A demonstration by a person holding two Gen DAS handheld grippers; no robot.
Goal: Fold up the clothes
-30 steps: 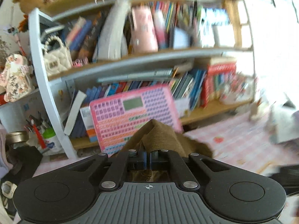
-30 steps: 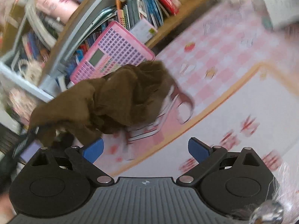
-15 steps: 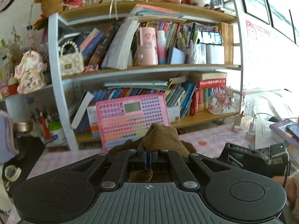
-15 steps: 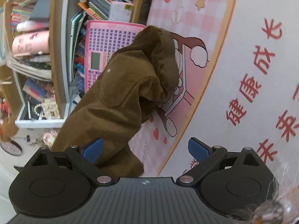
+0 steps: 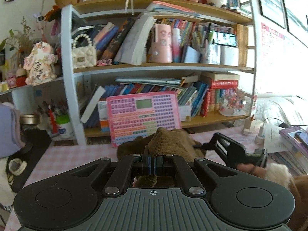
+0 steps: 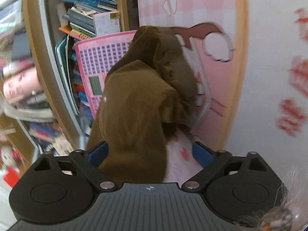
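Note:
A brown corduroy garment (image 5: 169, 142) is bunched up and lifted off the pink checked tablecloth (image 5: 67, 157). My left gripper (image 5: 153, 163) is shut on a fold of it, and a tuft of cloth pokes out behind the pads. In the right wrist view the same garment (image 6: 138, 100) hangs down in front of a pink and white cartoon mat (image 6: 211, 96). My right gripper (image 6: 150, 154) is rolled onto its side and its jaws are closing, with the cloth's lower end between the blue pads (image 6: 202, 155); the pads do not press on it. The right gripper (image 5: 231, 150) also shows in the left wrist view, just right of the cloth.
A crowded bookshelf (image 5: 154, 67) stands right behind the table. A pink toy keyboard (image 5: 142, 117) leans against it, close behind the garment. Books and papers (image 5: 292, 144) lie at the right, dark items (image 5: 28, 146) at the left. A hand with a furry cuff (image 5: 277, 173) holds the right gripper.
The right gripper has rolled over and come down onto the garment, whose lower end now lies between its narrowing fingers. It has come into the left wrist view. The left gripper stays shut.

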